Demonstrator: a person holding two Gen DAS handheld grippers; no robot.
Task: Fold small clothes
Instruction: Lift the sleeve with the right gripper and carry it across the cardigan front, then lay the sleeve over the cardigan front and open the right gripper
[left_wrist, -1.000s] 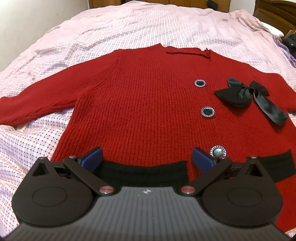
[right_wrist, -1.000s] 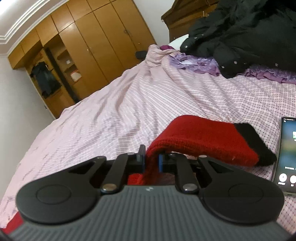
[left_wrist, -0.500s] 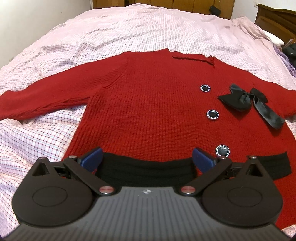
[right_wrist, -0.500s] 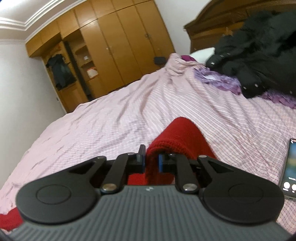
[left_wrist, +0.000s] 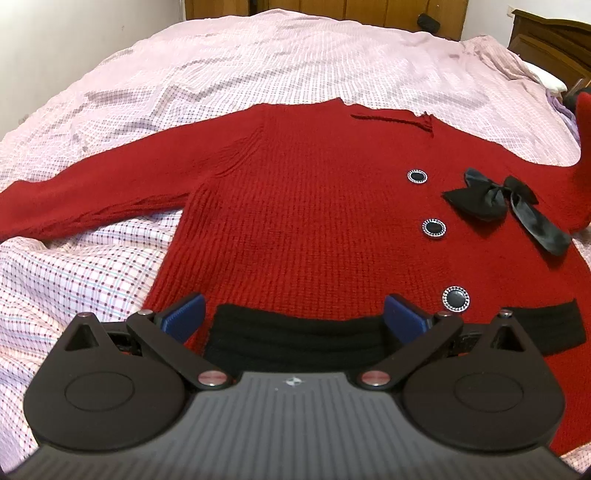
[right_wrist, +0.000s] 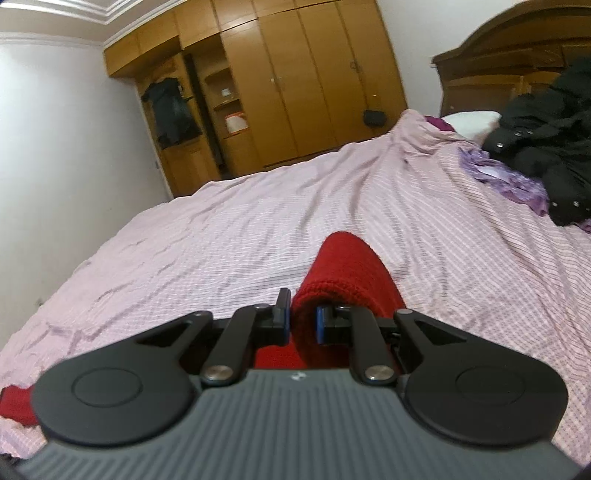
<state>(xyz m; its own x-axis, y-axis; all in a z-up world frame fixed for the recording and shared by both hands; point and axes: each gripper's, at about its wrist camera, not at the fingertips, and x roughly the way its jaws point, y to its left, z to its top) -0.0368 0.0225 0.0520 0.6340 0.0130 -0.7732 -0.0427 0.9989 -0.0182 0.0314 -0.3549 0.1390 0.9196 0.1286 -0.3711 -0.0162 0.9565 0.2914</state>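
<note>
A red knit cardigan (left_wrist: 303, 221) lies flat on the bed, with three dark buttons, a black bow (left_wrist: 491, 199) and black pocket bands. My left gripper (left_wrist: 293, 314) is open and empty, hovering over the black band (left_wrist: 291, 339) near the hem. The left sleeve (left_wrist: 92, 199) stretches out to the left. My right gripper (right_wrist: 302, 325) is shut on the red right sleeve (right_wrist: 347, 269) and holds it lifted above the bed. The raised sleeve shows at the right edge of the left wrist view (left_wrist: 583, 147).
The pink checked bedsheet (left_wrist: 258, 62) covers the bed. A black jacket (right_wrist: 543, 147) and purple clothes (right_wrist: 509, 181) lie near the wooden headboard (right_wrist: 509, 74) at the right. Wooden wardrobes (right_wrist: 295, 85) stand beyond the bed's far side.
My right gripper has lifted and swung the red sleeve left, so the phone and black cuff left the view. My left gripper has drawn back a little; it stays open.
</note>
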